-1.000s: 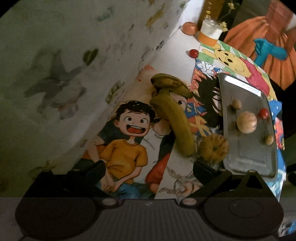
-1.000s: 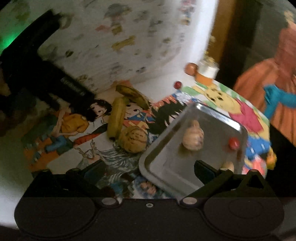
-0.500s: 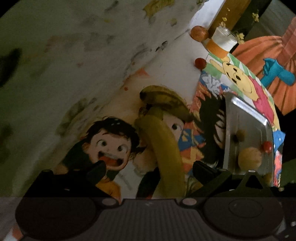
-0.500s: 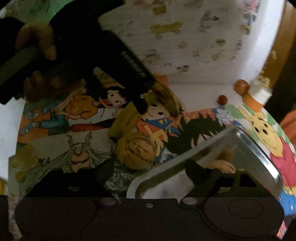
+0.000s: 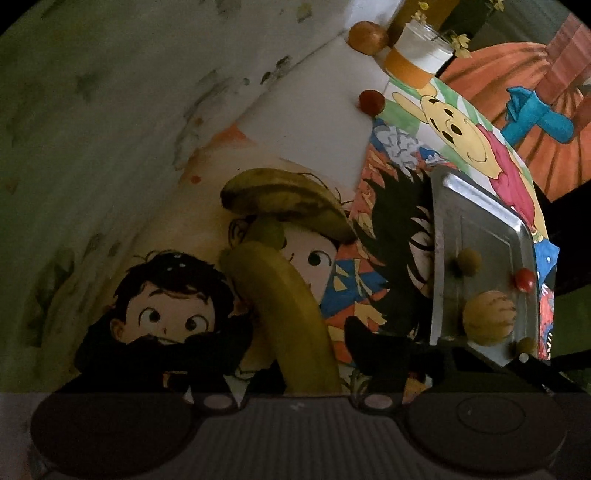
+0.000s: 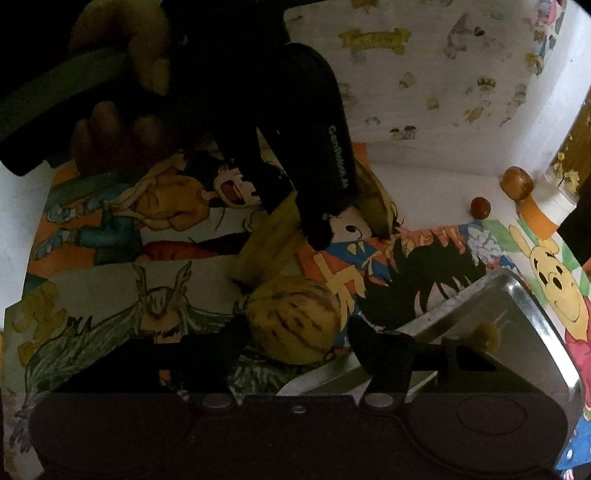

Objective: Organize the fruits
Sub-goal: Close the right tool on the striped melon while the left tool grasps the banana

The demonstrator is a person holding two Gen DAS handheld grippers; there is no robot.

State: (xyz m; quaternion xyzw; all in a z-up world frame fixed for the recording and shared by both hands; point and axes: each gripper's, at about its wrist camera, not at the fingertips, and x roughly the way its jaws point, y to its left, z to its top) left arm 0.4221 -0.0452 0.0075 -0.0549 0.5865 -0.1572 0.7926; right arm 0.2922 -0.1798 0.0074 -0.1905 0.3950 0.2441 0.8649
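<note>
Two grippers: left point(image 5: 295, 343) round curved banana point(image 5: 291, 317), right point(image 6: 295, 339) round ribbed melon point(image 6: 295, 317).

Free white table point(image 5: 317, 122) is seen only toward the far corner, between the wall point(image 5: 110, 92) and the cartoon mat point(image 5: 369, 280); that corner itself is blocked by a jar point(image 5: 417, 55), a brown fruit point(image 5: 367, 35) and a small red fruit point(image 5: 371, 102). Along the wall side the mat is taken up by two bananas point(image 5: 288, 317), touching end to side. The passage between banana and tray point(image 5: 480, 206) is narrowed by a striped melon point(image 6: 295, 321), just beside the tray's near edge. The tray's far half is left bare; its near half is crowded by four small fruits.
</note>
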